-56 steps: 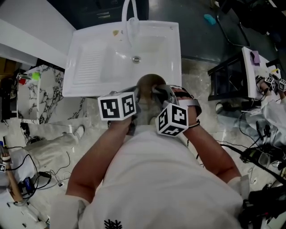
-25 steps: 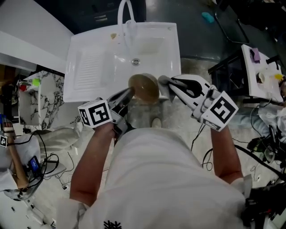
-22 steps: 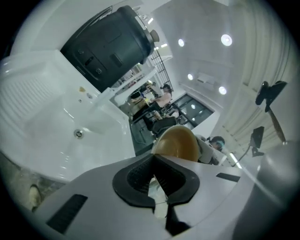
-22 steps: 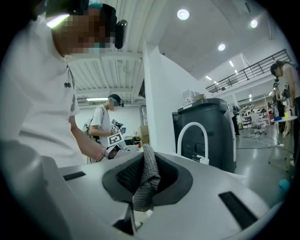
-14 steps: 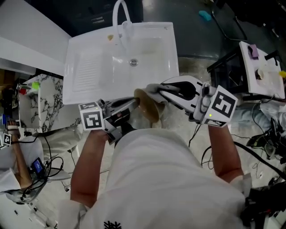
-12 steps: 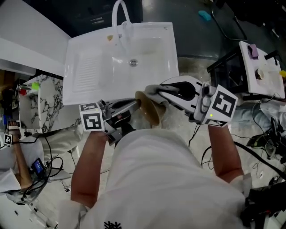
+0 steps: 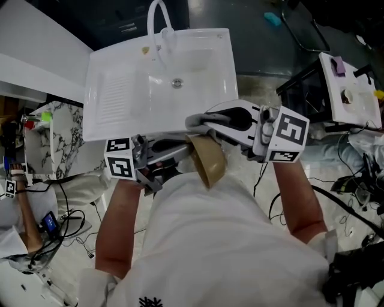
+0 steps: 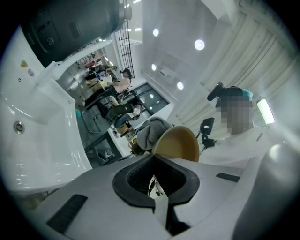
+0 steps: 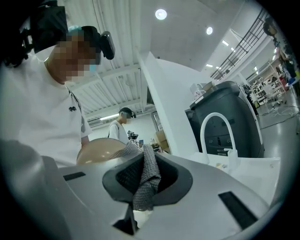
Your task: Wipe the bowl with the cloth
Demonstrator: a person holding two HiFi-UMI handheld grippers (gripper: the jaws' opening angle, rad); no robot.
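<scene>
Your left gripper [image 7: 185,152] has its jaws all but together, pinched on the rim of the bowl [image 7: 209,160]. It holds the bowl in the air in front of your chest, just off the near edge of the white sink [image 7: 120,90], touching nothing below.

The bowl is tan, plain and smooth, with a thin rim. It is tipped up on edge, and its hollow side faces your left gripper. No dirt or water can be made out on it.

Your right gripper [image 7: 198,123] is closed on the cloth [image 9: 145,180], a grey piece with a knit texture. It is bunched between the pads and a fold hangs down through the jaws. The free end sticks out past the tips and looks to rest against the bowl's upper rim, on the side toward the sink.

The two grippers point at each other with the bowl between them. The faucet [image 7: 157,18] stands at the sink's far edge, well apart from both.
</scene>
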